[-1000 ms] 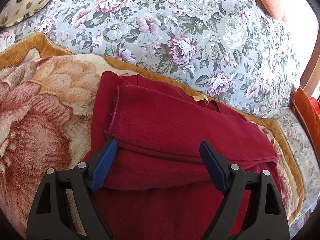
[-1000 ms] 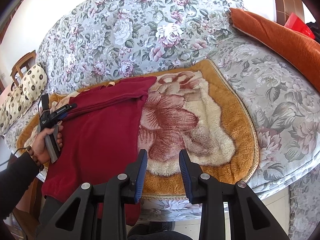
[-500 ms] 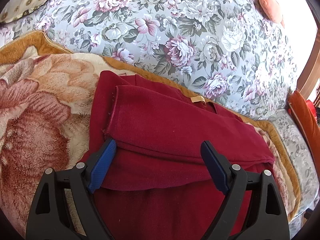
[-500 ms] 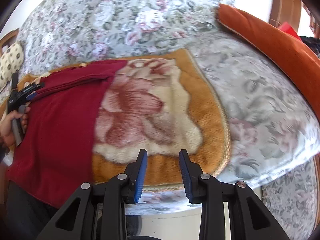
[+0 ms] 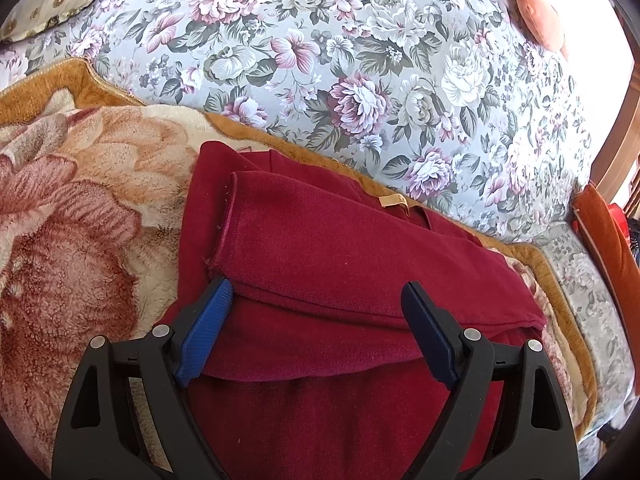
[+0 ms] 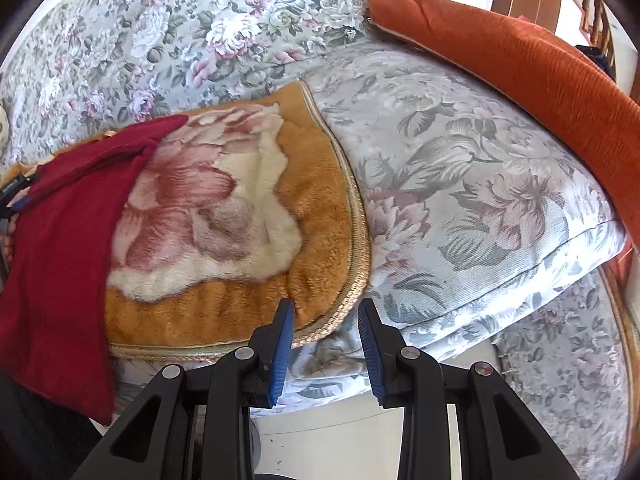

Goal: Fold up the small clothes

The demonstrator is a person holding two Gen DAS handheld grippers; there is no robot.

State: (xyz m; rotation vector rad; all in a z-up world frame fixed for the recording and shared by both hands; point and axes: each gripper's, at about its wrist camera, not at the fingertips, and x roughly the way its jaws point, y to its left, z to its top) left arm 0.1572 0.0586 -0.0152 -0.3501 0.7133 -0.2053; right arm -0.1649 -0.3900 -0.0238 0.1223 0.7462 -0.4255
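garment (image 5: pixel 340 264): dark red, partly folded, top layer doubled over; lies on the blanket (image 5: pixel 80 216) on the floral sofa (image 5: pixel 360 60), one edge hanging over the seat front in the right view
left claw (image 5: pixel 316 328): wide, blue pads apart over the folded edge, not pinching; same spot as a second ago
right claw (image 6: pixel 326 344): narrow gap, nothing between the pads; hangs over the blanket's braided corner and the seat edge
change: right view has swung away from the garment, which now sits at the far left of frame; the orange cushion (image 6: pixel 520 68) fills more of the view. Left view is nearly identical.
hand: holding the left claw, barely visible at left edge of right view
label (image 5: pixel 394 200): small tan tag at neckline, text unreadable
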